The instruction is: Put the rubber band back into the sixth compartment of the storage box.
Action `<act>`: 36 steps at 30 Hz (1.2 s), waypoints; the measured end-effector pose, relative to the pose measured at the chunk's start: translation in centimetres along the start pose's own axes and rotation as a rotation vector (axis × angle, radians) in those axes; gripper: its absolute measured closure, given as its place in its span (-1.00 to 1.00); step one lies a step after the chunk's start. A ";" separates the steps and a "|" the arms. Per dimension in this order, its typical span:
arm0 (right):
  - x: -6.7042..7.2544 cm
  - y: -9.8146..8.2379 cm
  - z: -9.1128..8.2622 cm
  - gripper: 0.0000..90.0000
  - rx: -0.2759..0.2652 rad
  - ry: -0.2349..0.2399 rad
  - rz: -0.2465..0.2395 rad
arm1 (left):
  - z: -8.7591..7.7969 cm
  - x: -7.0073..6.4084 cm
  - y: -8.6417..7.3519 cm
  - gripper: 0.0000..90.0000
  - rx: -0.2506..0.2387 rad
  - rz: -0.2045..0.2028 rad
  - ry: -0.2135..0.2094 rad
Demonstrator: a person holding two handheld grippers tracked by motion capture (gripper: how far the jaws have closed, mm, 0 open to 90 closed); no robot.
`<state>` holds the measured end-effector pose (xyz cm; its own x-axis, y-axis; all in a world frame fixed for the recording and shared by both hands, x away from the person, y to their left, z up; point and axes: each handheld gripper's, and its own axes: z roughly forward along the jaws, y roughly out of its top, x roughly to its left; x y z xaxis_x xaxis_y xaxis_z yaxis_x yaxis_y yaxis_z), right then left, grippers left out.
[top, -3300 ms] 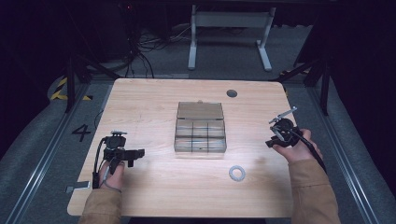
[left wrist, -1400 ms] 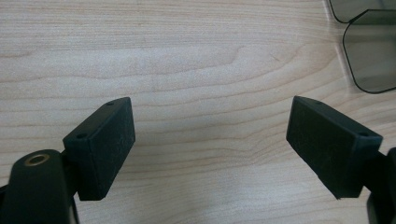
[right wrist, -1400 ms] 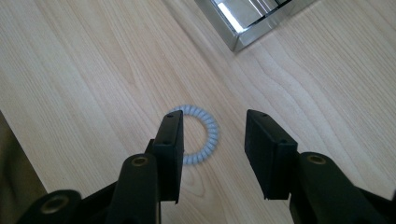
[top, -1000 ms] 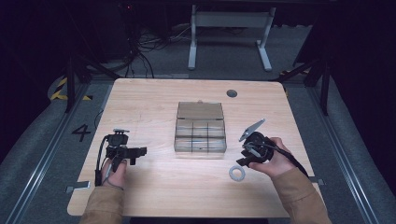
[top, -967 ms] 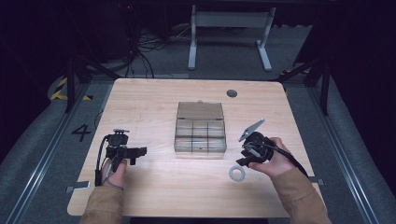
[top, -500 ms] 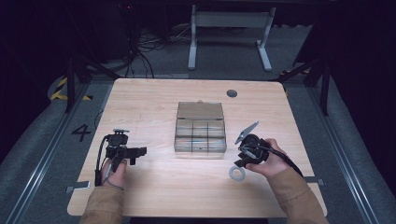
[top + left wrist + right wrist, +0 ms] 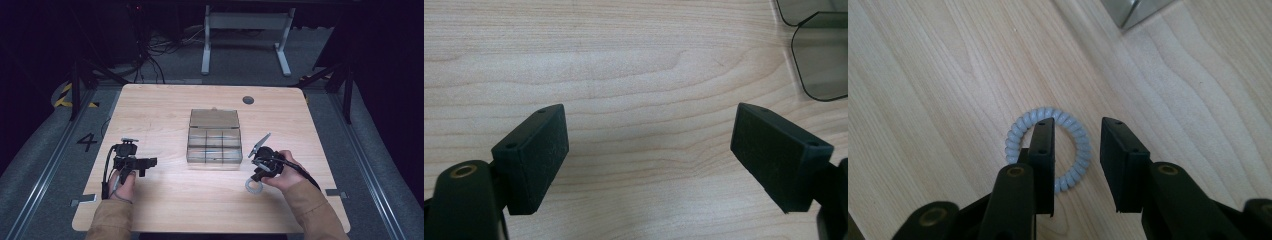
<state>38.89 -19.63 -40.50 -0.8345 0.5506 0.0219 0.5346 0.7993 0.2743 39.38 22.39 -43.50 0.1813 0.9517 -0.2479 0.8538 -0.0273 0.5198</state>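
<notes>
A pale blue spiral hair tie (image 7: pixel 1020 134) lies flat on the wooden table (image 7: pixel 210 200), also seen as a small ring (image 7: pixel 253 186) in the high view. My right gripper (image 7: pixel 1078 150) is right over it, jaws open about a ring's width: one jaw sits inside the ring, the other outside its right rim. My right gripper (image 7: pixel 255 176) points down toward the ring in the high view. My left gripper (image 7: pixel 649 145) hovers wide open over bare wood, holding nothing; it rests at the table's left (image 7: pixel 145 165).
A clear compartment box (image 7: pixel 214 140) with its lid open stands in the table's middle; its corner (image 7: pixel 1135 10) is near my right gripper, and its edge (image 7: pixel 819 65) lies ahead of my left. A dark round grommet (image 7: pixel 248 100) sits far back.
My right gripper has moved from the table's right side in toward the hair tie and dropped onto it. The left gripper has stayed put.
</notes>
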 end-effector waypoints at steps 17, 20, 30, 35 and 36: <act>-0.2 0.0 1.9 0.64 0.073 -0.018 -0.015 | 0.0 0.0 0.0 -0.64 0.002 0.001 -0.001; -0.2 0.0 2.1 0.65 0.081 -0.021 -0.013 | -0.1 0.0 0.0 -0.64 0.002 0.000 -0.001; 0.2 0.2 2.4 0.78 0.108 -0.041 -0.032 | 0.0 0.0 0.1 -0.64 0.002 0.002 -0.001; 0.3 0.3 2.4 0.83 0.116 -0.038 -0.036 | 0.1 -0.2 0.1 -0.64 0.002 0.002 0.001; 0.3 0.3 2.4 0.83 0.115 -0.037 -0.031 | 0.1 -0.2 0.1 -0.64 0.002 0.002 0.001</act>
<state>39.08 -18.66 -42.71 -0.8467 0.5317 -0.0209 0.5219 0.8375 0.1620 39.47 22.19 -43.47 0.1827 0.9520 -0.2457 0.8542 -0.0299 0.5191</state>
